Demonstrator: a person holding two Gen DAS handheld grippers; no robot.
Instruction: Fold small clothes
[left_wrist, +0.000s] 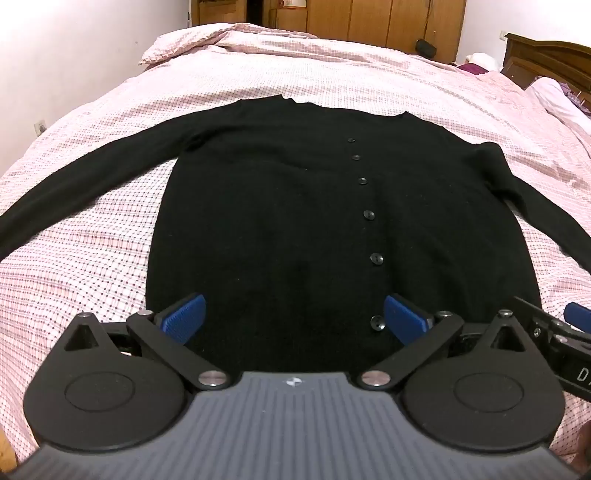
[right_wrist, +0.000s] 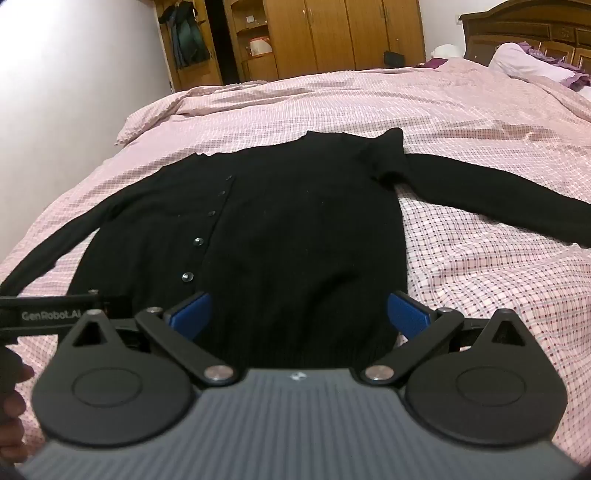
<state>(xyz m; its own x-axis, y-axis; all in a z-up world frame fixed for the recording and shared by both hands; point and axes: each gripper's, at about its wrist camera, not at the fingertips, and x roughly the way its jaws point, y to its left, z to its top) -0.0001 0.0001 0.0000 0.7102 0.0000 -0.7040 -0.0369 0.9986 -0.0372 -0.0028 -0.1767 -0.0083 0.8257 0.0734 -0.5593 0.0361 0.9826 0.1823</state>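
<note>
I see a black cardigan (left_wrist: 280, 206) spread flat, front side up, on a bed covered with a pink checked bedspread (left_wrist: 92, 266). Its buttons (left_wrist: 368, 215) run in a line from the neckline toward the hem, and both sleeves stretch out to the sides across the bedspread. My left gripper (left_wrist: 294, 319) hangs over the hem end of the cardigan, its blue fingers (left_wrist: 184, 319) spread wide with nothing between them but the fabric below; I cannot tell whether they touch it. My right gripper (right_wrist: 298, 317) sits just beside it over the same hem, its blue fingers (right_wrist: 408, 317) also spread wide and holding nothing. From the right wrist view, the left gripper's black side shows at the left edge, with part of a hand (right_wrist: 13, 402) below it. A wooden wardrobe (right_wrist: 332, 33) stands beyond the far end of the bed, and a dark headboard (right_wrist: 535, 33) rises at the right.
</note>
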